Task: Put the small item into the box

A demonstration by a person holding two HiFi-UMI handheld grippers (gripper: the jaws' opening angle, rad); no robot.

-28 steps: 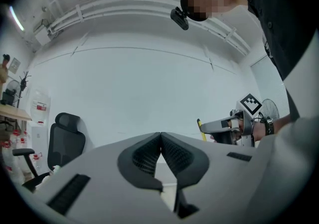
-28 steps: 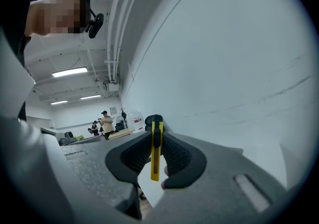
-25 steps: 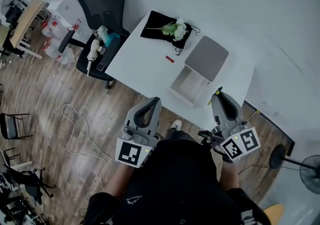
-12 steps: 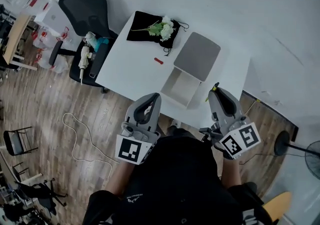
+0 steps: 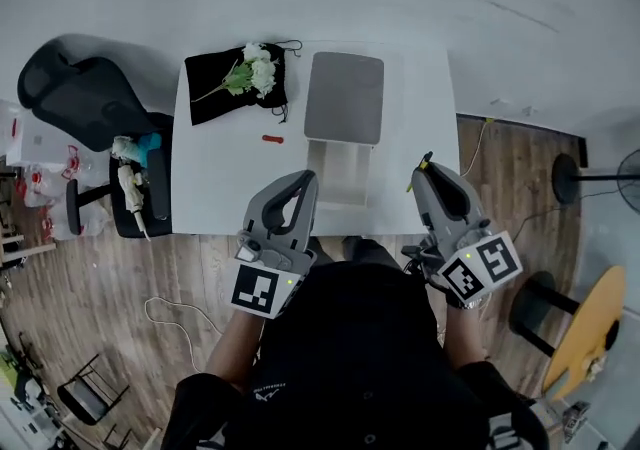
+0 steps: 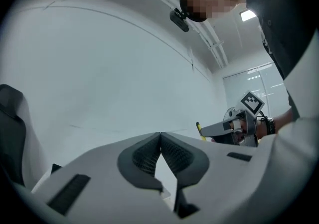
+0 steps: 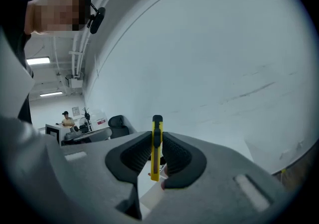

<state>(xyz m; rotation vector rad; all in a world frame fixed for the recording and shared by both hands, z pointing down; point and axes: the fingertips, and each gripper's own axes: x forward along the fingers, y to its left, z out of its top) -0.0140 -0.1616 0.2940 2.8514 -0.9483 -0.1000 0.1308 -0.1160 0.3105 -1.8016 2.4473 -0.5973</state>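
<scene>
Right hand-held gripper [image 7: 157, 144] is clamped on a slim yellow cutter [image 7: 156, 148], which stands upright between the pads with its dark tip poking above the jaws. It is likely the small item, gripped mid-body so it can be lowered end-first. Left hand-held gripper [image 6: 160, 136] has its jaws closed tip to tip with nothing between, apparently just parked. In the head view both grippers [image 5: 303, 188] [image 5: 425, 174] hover at the near edge of the white surface [image 5: 215, 178], raised and pointing forward, not yet over the box. The box [image 5: 338, 200] sits open just ahead between them, white inside, with its grey lid [image 5: 344, 98] laid flat behind it, so the opening is free. A small red piece [image 5: 272, 139] lies on the surface just left of the box; it could also be the intended item, I cannot tell. A black cloth [image 5: 215, 96] with flowers [image 5: 255, 68] lies at the far left corner, well clear. An office chair [image 5: 80, 98] stands off the left side. Nothing blocks the right gripper's path to the box.
</scene>
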